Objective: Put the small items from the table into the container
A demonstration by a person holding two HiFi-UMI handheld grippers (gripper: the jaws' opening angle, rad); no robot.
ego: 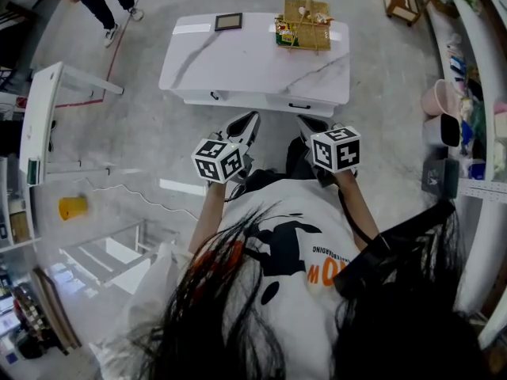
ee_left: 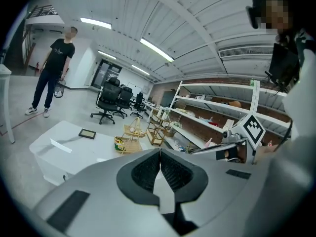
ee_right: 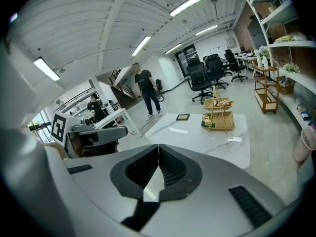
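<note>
Head view: a wicker basket [ego: 305, 24] of small items stands at the far right of the white table [ego: 238, 66]; a dark frame [ego: 228, 21] lies to its left; short of the table, left gripper [ego: 250, 119] and right gripper [ego: 306, 122] hang clenched, both empty.

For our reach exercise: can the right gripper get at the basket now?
Probably not yet: the right gripper hangs short of the table, the basket at its far side. Nothing blocks the way.
</note>
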